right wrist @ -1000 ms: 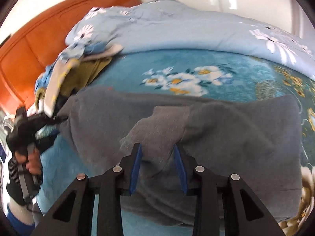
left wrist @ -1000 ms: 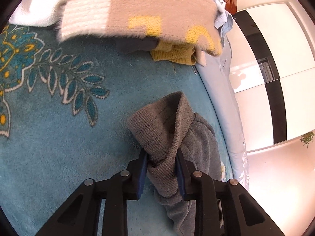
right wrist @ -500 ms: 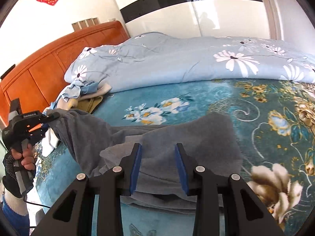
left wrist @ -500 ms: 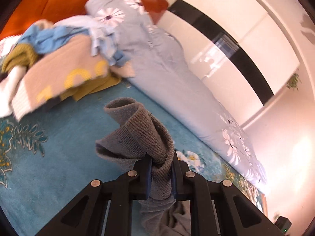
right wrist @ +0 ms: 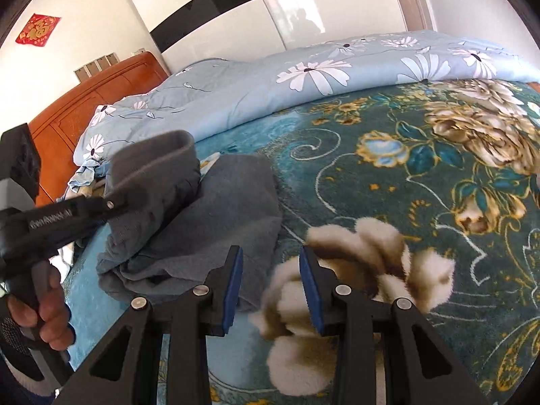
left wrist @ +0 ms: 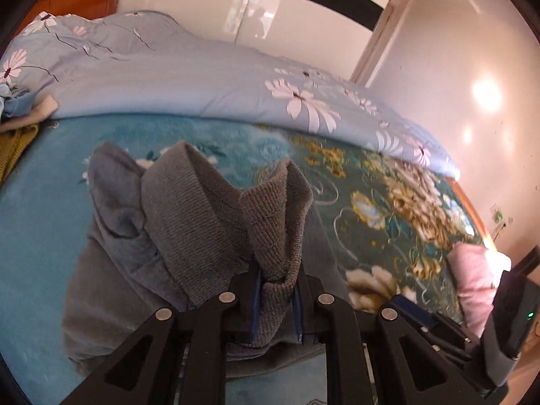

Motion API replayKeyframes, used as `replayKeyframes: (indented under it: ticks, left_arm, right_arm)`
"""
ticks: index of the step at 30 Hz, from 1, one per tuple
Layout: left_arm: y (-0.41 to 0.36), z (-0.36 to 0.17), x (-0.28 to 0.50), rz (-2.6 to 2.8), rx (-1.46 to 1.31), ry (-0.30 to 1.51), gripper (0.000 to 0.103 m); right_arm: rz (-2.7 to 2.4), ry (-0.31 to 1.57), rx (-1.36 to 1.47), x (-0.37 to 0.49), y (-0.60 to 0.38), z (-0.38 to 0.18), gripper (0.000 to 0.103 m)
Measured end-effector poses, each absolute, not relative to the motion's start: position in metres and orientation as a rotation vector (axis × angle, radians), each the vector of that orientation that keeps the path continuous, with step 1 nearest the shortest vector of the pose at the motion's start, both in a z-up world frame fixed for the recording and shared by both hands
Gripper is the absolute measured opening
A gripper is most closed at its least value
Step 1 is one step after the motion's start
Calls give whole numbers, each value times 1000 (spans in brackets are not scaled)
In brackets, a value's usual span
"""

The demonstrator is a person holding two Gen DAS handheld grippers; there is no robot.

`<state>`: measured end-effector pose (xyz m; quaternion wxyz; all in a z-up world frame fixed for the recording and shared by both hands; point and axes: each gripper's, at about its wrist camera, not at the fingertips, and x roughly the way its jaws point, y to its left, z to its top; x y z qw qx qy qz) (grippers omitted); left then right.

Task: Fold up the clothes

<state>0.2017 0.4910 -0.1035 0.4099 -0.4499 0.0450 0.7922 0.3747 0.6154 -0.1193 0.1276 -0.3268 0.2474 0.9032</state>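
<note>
A grey sweater lies bunched on the teal floral blanket. My left gripper is shut on its ribbed hem and holds it up above the rest of the cloth. In the right wrist view the sweater lies left of centre, with the left gripper lifting the ribbed hem over it. My right gripper is open and empty, just right of the sweater's edge above the blanket.
A light blue flowered duvet lies along the far side of the bed. A pile of clothes sits at far left by the orange headboard. A folded pink garment lies at right.
My left gripper has swung right with the sweater's hem, carrying it over the body of the sweater. My right gripper has moved off the sweater to its right edge.
</note>
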Motion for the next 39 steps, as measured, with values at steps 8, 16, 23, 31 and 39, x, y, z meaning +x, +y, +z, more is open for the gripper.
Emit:
replayKeyframes:
  ticks: [8, 16, 23, 31, 39]
  left_arm:
    - [470, -83, 239, 1752, -1083, 29, 57]
    - [377, -73, 168, 2296, -1090, 126, 63]
    - [338, -118, 136, 2222, -1301, -22, 63]
    - [331, -118, 138, 2154, -1303, -80, 63]
    - [345, -122, 152, 2034, -1290, -116, 73]
  right_arm:
    - [2622, 752, -937, 379, 629, -116, 36]
    - [2837, 668, -995, 320, 590, -83, 36]
    - [2850, 635, -1268, 227, 559, -101, 36]
    - [2882, 823, -1233, 231, 561, -83, 4]
    - [2706, 870, -1094, 267, 627, -57, 3]
